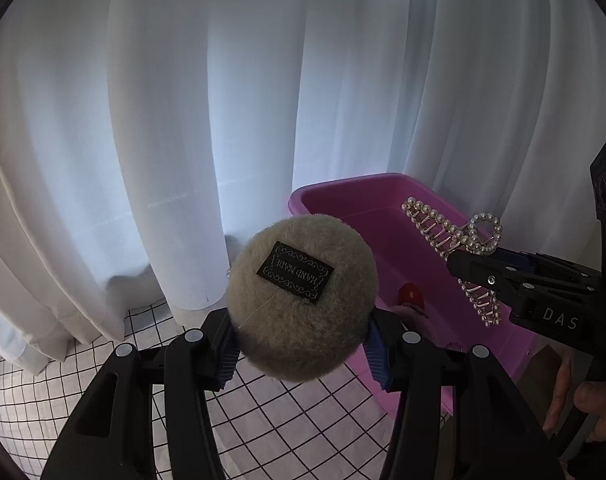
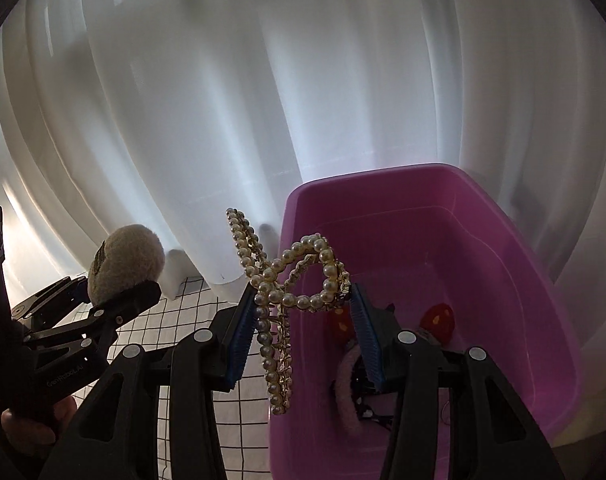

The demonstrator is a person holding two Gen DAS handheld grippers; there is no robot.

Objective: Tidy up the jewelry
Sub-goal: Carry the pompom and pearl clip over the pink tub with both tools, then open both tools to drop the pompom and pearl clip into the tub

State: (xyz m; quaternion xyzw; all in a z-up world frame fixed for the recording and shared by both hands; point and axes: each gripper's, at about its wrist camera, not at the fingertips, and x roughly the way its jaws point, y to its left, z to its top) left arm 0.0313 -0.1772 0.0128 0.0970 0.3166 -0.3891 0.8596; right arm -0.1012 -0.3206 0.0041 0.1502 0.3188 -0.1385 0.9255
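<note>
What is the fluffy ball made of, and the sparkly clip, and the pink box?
Fluffy ball: soft beige plush, fuzzy all over, with a black woven label.
Sparkly clip: pearl-like beads on gold-coloured wire, probably metal.
Pink box: smooth, slightly shiny, likely plastic.

A pearl-studded gold claw clip (image 2: 281, 308) hangs over the near-left rim of the pink bin (image 2: 503, 216), a beige fluffy pom-pom (image 1: 301, 298) with a black label is held left of the bin, and red and pink pieces (image 2: 437, 320) lie inside it.

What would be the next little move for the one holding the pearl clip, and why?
Probably lower and release: the right tool grips the pearl hair claw just above the pink bin, where other hair accessories already lie.
</note>
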